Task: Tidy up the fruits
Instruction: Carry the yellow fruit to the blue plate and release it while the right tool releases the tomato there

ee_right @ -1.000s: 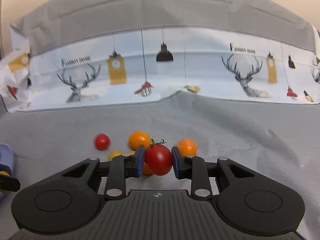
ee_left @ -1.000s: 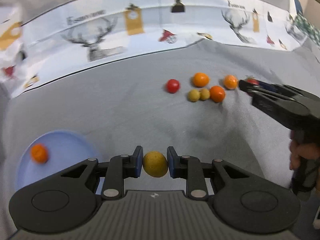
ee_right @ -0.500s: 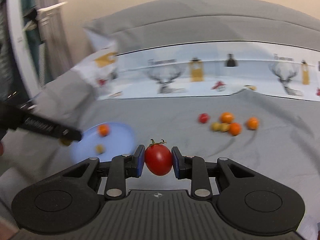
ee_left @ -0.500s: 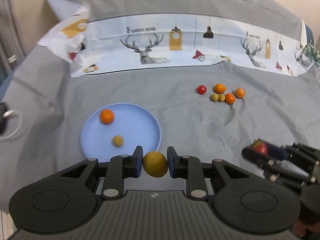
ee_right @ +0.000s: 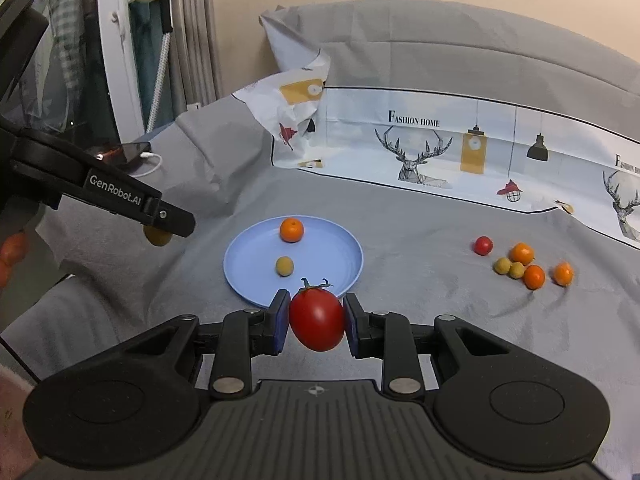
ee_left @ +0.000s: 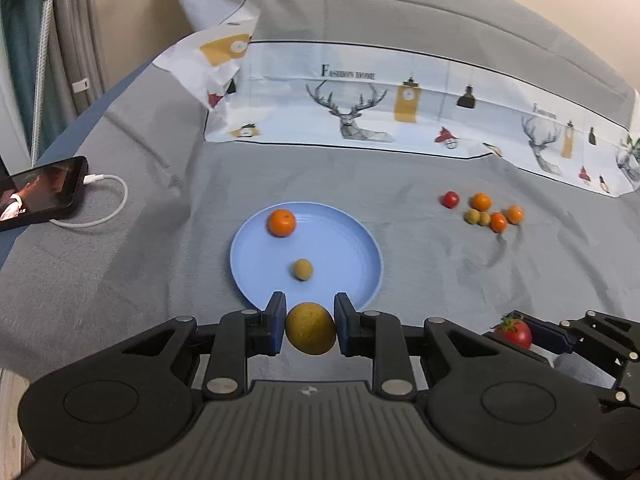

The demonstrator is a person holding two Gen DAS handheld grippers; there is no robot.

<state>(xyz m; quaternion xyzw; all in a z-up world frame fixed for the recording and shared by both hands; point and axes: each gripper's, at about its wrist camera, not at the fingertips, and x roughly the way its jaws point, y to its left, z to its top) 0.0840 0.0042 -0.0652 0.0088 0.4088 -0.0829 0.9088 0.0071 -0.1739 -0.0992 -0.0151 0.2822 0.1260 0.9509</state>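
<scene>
My left gripper [ee_left: 310,330] is shut on a yellow-green round fruit [ee_left: 310,329], held above the near rim of a light blue plate [ee_left: 352,248]. The plate holds an orange [ee_left: 281,222] and a small yellow fruit [ee_left: 302,269]. My right gripper [ee_right: 317,322] is shut on a red tomato [ee_right: 317,321] with a green stem, just short of the plate [ee_right: 344,248]. It also shows in the left wrist view [ee_left: 514,332] at the lower right. The left gripper [ee_right: 160,230] reaches in from the left in the right wrist view. Several small loose fruits [ee_left: 484,212] lie on the grey cloth at the right.
A phone [ee_left: 38,194] on a white cable [ee_left: 108,204] lies at the far left. A printed deer-pattern sheet [ee_left: 400,112] stands up along the back. Curtains and a white frame [ee_right: 120,48] are beyond the left edge.
Both grippers have pulled back and swung left from the loose fruit pile with their fruits held. The plate has come to the middle of both views.
</scene>
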